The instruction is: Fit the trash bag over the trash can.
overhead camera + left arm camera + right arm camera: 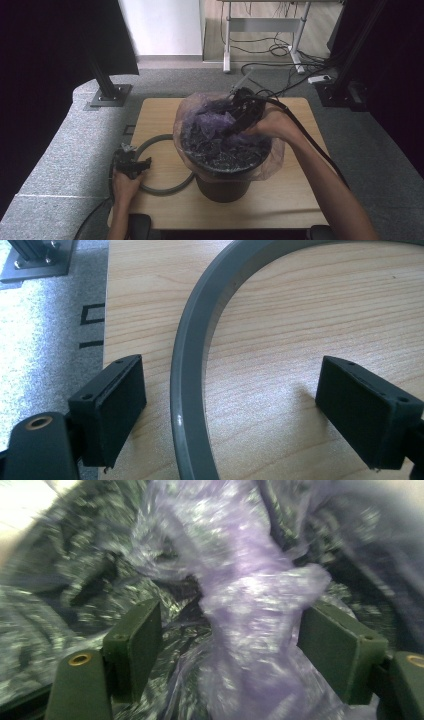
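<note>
High view: right gripper (pixel 240 112) sits released inside the bag (pixel 220 125), left gripper (pixel 134 164) released astride the ring (pixel 165 190).

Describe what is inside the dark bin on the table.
The dark bin holds a purple plastic bag, its edge draped over the rim. The right claw reaches into it, jaws open around a bunched fold. The crumpled film hides the bin's bottom.
</note>
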